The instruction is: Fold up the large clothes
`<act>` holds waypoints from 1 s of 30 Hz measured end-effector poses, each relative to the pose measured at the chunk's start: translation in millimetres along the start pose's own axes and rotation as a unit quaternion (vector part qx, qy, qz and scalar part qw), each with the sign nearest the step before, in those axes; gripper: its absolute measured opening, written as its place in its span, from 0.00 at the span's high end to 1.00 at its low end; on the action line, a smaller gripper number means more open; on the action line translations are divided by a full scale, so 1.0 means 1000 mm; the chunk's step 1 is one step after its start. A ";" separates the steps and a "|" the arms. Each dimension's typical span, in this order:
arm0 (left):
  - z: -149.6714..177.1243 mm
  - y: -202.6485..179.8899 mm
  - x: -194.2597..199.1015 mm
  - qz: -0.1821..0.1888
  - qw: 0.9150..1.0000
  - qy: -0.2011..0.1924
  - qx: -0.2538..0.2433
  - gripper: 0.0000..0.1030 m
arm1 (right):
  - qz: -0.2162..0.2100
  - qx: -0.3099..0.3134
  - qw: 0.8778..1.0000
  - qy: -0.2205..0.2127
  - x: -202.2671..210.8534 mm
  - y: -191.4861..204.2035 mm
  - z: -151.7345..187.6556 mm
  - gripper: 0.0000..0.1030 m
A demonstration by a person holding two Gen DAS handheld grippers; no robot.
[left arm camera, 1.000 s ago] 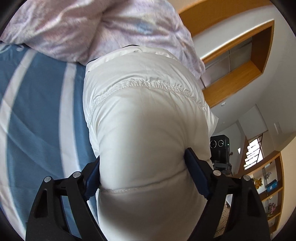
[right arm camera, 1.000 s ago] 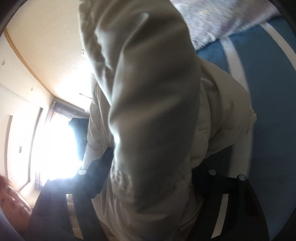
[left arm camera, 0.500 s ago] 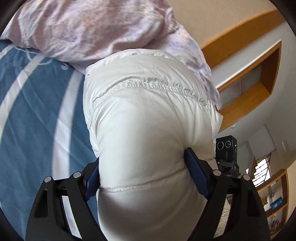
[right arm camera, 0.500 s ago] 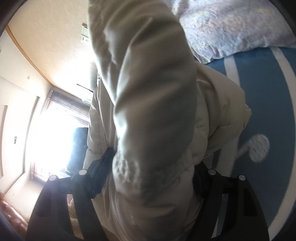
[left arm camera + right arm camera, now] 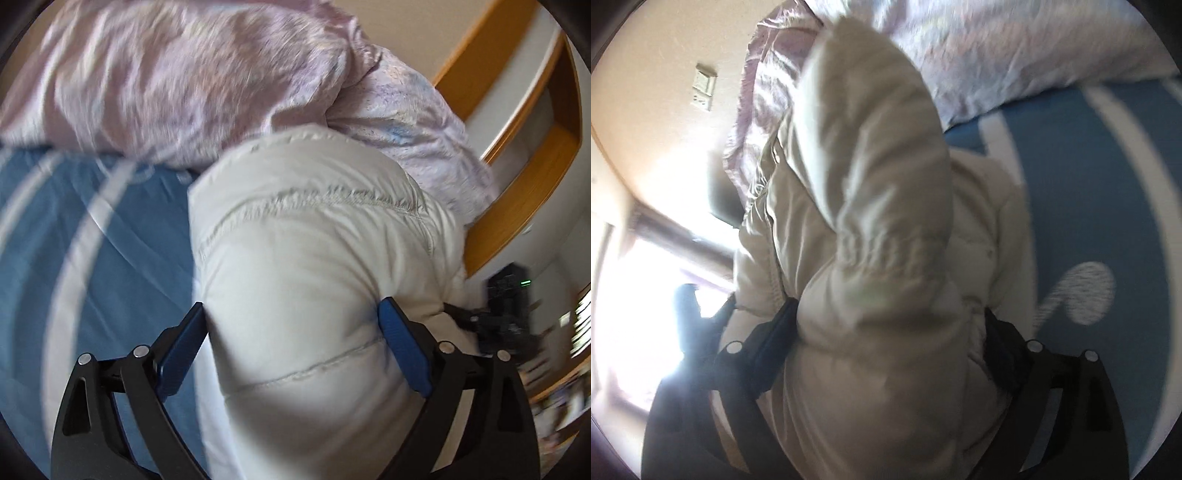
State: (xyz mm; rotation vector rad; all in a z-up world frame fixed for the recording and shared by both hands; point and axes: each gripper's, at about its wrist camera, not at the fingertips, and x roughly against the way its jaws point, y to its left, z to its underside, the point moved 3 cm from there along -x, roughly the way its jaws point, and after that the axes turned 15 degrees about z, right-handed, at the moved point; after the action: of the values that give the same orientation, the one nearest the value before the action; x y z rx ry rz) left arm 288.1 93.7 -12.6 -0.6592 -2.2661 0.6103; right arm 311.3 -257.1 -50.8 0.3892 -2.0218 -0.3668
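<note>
Over the blue striped bed (image 5: pixel 92 258), near its pillow-end edge, both my left gripper (image 5: pixel 291 332) and right gripper (image 5: pixel 886 332) are spreading wider around the puffy white jacket (image 5: pixel 314 240) bulging between them, apparently releasing a fold.

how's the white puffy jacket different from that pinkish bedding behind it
The white puffer jacket is plain and quilted with stitched seams; the pinkish bedding is patterned and crumpled. The jacket sits between the jaws of both grippers, which are opening; the bedding lies untouched behind it. Both are soft, bulky fabric above the blue striped sheet.
</note>
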 end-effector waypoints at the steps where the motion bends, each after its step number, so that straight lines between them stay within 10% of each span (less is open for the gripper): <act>1: -0.001 -0.007 0.004 -0.024 1.000 -0.005 -0.019 0.09 | 0.022 0.007 1.000 -0.020 0.011 0.000 0.002 0.12; 11: 0.009 -0.065 0.036 -0.114 0.983 -0.038 -0.136 0.08 | 0.168 0.087 0.960 -0.207 0.097 0.034 0.010 0.21; 20: 0.030 -0.091 0.022 -0.183 0.960 -0.021 -0.210 0.08 | 0.186 0.159 0.949 -0.200 0.041 0.109 0.010 0.59; 30: 0.032 -0.081 -0.014 -0.182 0.964 0.008 -0.195 0.04 | 0.229 0.149 0.950 -0.153 -0.008 0.094 0.014 0.60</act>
State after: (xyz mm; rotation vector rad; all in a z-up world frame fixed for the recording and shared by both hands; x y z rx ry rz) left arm 251.0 16.2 7.0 -0.4044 -2.4296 -0.0223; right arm 291.8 -168.0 -24.6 0.0337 -2.3996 0.1828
